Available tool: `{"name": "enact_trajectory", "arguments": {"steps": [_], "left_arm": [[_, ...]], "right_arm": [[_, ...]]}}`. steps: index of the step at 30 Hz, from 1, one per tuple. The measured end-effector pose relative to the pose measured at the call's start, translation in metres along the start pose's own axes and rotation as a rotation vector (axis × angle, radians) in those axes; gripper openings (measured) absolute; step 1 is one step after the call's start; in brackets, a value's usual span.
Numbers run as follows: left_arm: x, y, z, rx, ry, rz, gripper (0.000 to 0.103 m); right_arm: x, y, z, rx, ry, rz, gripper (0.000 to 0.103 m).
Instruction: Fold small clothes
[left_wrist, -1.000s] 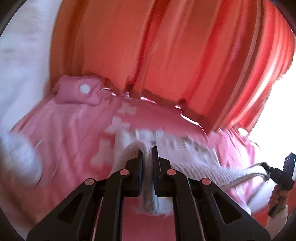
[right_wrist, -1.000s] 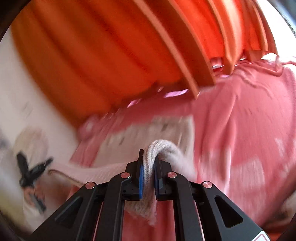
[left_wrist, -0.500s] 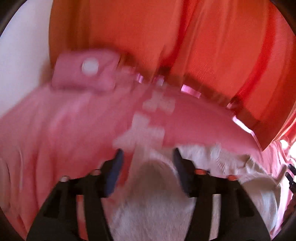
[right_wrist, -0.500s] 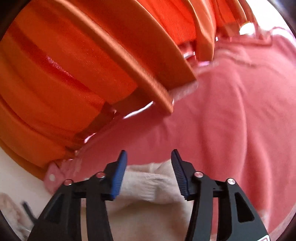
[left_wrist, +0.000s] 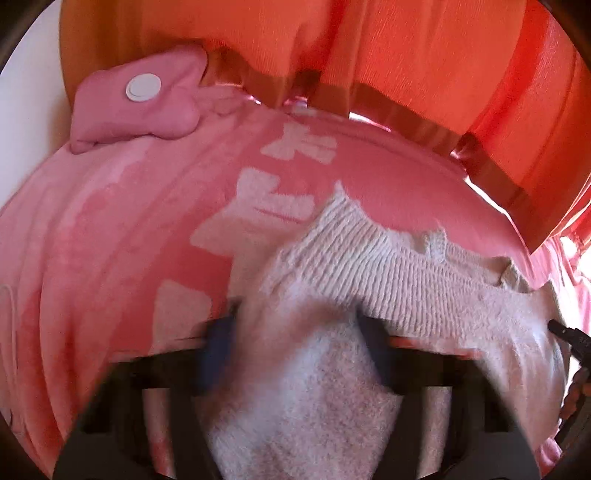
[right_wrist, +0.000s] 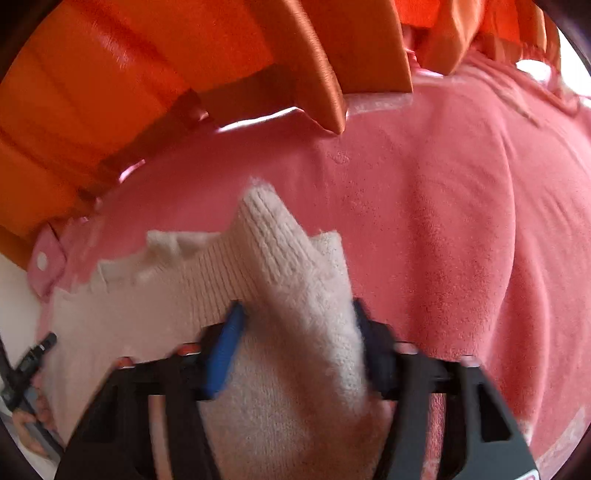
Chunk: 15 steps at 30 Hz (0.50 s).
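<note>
Bright, warm daylight; strong fisheye curve and blurred foregrounds.
Light blows out to white at the right rim of both views, behind the orange curtain (left_wrist: 406, 55), whose satin hem glints. Both grippers' fingers (left_wrist: 218, 350) (right_wrist: 221, 354) smear with motion blur; dark vignette rings the frames.
</note>
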<state>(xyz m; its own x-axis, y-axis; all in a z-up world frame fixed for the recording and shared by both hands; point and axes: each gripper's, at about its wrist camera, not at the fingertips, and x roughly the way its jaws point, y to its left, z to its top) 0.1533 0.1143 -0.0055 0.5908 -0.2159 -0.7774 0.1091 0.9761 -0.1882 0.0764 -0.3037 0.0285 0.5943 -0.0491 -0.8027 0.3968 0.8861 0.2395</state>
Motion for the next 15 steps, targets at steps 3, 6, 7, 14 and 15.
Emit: {"name": "enact_trajectory", "arguments": {"steps": [3,6,7,14,15], "left_arm": [[-0.023,0.007,0.004,-0.068,-0.055,-0.084,0.009],[-0.055,0.004,0.004,-0.051,-0.133,-0.103,0.009],[-0.054,0.004,0.003,-0.043,-0.130,-0.089,0.009],[-0.005,0.019,-0.004,-0.081,0.037,-0.006,0.010],[-0.009,0.018,-0.002,-0.084,0.027,-0.016,0.015]], "right_arm": [[-0.042,-0.003,0.004,0.064,-0.136,0.172,0.009],[-0.079,-0.014,-0.003,0.126,-0.238,0.308,0.009],[-0.071,-0.016,-0.005,0.119,-0.194,0.234,0.009],[-0.006,-0.017,-0.007,0.071,0.062,-0.060,0.012],[-0.008,-0.016,-0.006,0.088,0.058,-0.048,0.016]]}}
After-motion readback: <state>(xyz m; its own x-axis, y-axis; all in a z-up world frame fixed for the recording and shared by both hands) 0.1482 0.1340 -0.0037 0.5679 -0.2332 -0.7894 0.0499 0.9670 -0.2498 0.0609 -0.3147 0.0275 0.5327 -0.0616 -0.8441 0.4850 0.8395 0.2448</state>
